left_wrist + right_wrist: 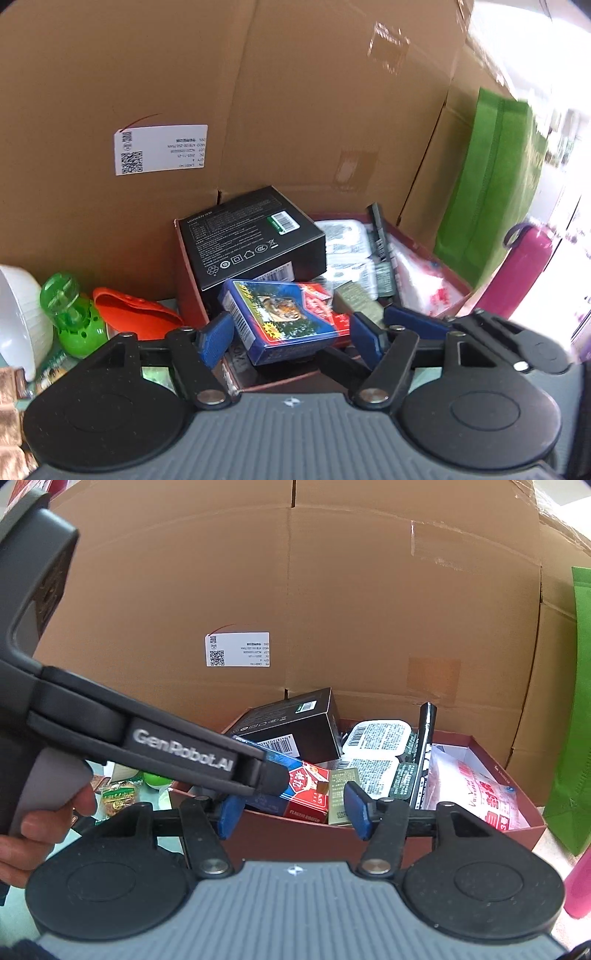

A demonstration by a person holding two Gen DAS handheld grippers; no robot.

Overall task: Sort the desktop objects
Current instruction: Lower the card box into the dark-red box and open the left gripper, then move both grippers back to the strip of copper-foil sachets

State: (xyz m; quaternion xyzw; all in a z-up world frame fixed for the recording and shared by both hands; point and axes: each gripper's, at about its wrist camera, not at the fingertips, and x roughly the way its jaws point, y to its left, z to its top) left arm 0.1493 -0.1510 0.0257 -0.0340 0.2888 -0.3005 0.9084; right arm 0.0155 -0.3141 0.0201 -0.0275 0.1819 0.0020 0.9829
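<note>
— Where was the card pack point(291, 321)?

— In the red box point(369, 836), leaning on the black carton point(251, 240). My left gripper point(291, 338) stood apart around it, pads clear.

— And the right gripper point(291, 808)?

— Apart too, empty, just short of the box wall.

A dark red open box point(388, 836) holds the sorted items. At its left, a blue and red pack of playing cards point(286, 319), printed with a tiger, lies tilted against a black carton point(251, 240) with white symbols and a barcode. To the right lie white sealed packets point(376, 738), an upright black pen-like stick point(424, 753), and a clear bag point(476, 790) with red print.
</note>
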